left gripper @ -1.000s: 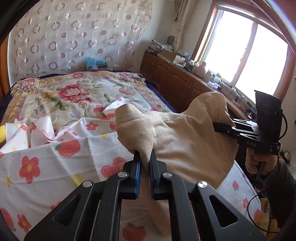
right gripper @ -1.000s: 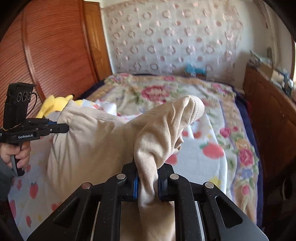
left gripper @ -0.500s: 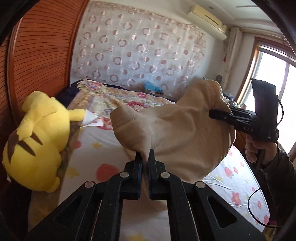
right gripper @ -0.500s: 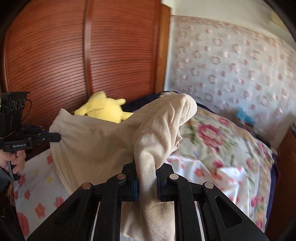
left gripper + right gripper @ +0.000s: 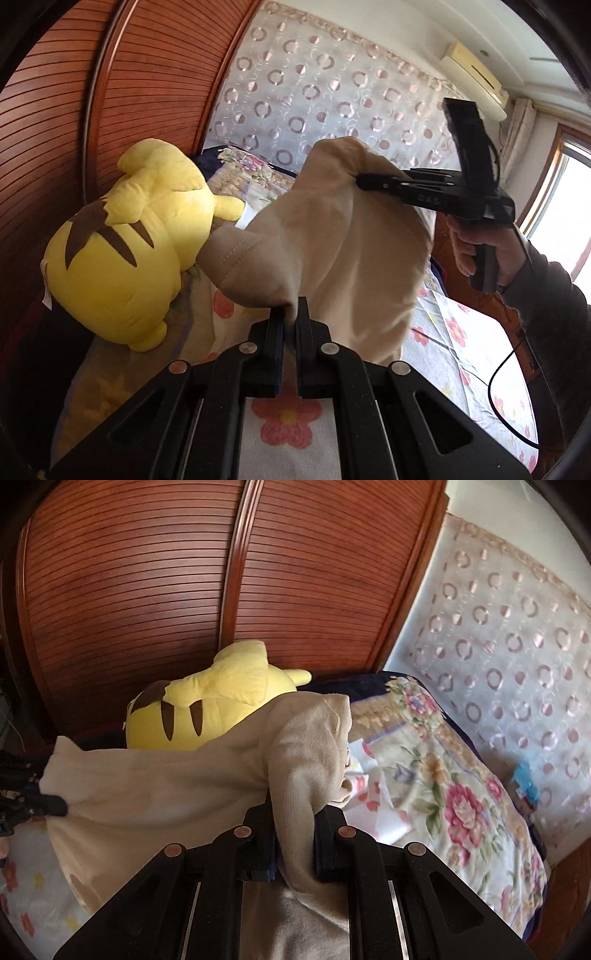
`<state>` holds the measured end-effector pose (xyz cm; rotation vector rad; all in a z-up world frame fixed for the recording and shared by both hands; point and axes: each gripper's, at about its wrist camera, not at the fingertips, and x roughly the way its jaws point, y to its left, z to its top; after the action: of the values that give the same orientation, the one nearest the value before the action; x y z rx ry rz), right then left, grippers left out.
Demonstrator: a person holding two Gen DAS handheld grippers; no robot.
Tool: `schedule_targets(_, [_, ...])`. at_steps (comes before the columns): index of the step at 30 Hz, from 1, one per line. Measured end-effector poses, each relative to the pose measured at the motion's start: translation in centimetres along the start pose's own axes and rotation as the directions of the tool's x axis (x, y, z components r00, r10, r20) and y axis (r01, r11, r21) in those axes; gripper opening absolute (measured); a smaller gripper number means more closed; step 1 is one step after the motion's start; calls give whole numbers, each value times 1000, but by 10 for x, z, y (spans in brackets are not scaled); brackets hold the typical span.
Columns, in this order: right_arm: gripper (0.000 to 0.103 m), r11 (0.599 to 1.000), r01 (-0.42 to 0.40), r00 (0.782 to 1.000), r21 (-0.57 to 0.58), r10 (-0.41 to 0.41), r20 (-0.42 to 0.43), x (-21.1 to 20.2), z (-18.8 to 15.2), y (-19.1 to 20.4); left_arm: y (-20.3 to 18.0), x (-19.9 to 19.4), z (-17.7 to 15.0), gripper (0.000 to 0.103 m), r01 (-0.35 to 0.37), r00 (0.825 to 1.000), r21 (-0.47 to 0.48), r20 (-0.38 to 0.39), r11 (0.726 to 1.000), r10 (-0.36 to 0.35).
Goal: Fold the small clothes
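With the left tool [image 5: 290,325] and right tool [image 5: 293,834] each clamped on the beige garment [image 5: 332,251], held aloft over the bed [image 5: 461,805] near the yellow plush toy [image 5: 122,251], a thin pinch may slip.

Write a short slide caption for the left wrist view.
Both grippers, left gripper and right gripper, hold a beige cotton garment above the floral bedsheet, beside a yellow plush toy.

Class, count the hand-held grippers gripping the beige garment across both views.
2. The left hand-held gripper pinches one edge of the beige garment; the right hand-held gripper clamps the other.
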<state>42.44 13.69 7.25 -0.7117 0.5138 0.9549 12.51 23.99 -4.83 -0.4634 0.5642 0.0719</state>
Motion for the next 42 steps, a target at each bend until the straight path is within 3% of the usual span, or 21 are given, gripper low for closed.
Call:
schedule_targets(7, [16,1000,-15,999,-7,15,-52,51,13,-1,16,16,2,6,-51,997,-24,-54,998,50])
schedule_targets(11, [34,997,9,997,83,-2,-78,73,13,-12,18,25,0,6,-80,991,-2,-105,997,79])
schedule_targets(12, [40,995,5,997,100,3,-80,75,13,-14,18,25,-1,9,-80,991,1,-109,997,79])
schedule_targets(14, [45,991,19,997,133,-8,-77,71,12,-18,17,21,-4,25,-91,991,16,-101,996,92])
schedule_targets(18, [45,976,30,1000,217,-26,-17,28,-4,-16,10,8,-8,49,-99,993,73,-59,992,103])
schedule_targets(20, [45,963,28,999,267,-36,25,5,-15,-13,1,-2,-9,71,-101,994,104,-36,989,105])
schedule_targets(22, [45,950,45,997,309,-62,47,-19,-31,-5,-12,-12,-9,78,-110,994,151,-8,982,113])
schedule_targets(32, [45,862,147,970,485,-221,99,-147,-121,79,-80,-50,-6,79,-85,996,293,60,952,70])
schedule_targets(38, [65,781,234,924,579,-364,117,-227,-167,132,-127,-75,-15,79,-42,996,352,88,935,12])
schedule_targets(42, [77,724,313,887,615,-455,84,-265,-184,166,-156,-92,-22,79,-11,994,394,101,919,-31])
